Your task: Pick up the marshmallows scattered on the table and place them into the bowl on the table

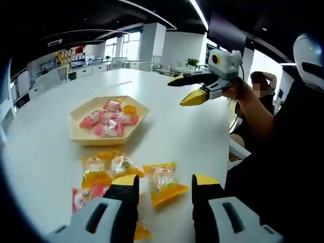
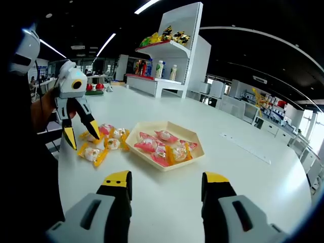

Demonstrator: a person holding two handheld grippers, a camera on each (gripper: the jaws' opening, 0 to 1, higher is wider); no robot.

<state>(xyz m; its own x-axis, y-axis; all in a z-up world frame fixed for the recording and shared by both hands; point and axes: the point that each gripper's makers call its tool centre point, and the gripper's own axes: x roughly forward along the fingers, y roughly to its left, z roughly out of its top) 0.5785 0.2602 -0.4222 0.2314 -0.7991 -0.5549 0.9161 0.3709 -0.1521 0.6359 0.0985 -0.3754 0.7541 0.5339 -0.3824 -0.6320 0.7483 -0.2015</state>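
Note:
A cream hexagonal bowl (image 1: 91,140) (image 2: 147,129) sits on the white round table and holds several pink and yellow wrapped marshmallows (image 1: 109,121) (image 2: 164,147). More wrapped marshmallows (image 1: 164,183) (image 2: 101,146) lie scattered on the table beside it. My left gripper (image 1: 164,183) (image 2: 85,143) hovers open just above these loose packets, with one yellow packet showing between its jaws. My right gripper (image 2: 167,178) (image 1: 177,93) is open and empty, held in the air on the other side of the bowl.
A person's hand and arm (image 1: 250,109) hold the right gripper, and the body stands close at the table edge (image 1: 238,149). A white shelf (image 2: 169,48) with bottles and snacks stands beyond the table. Bare tabletop (image 2: 243,167) stretches past the bowl.

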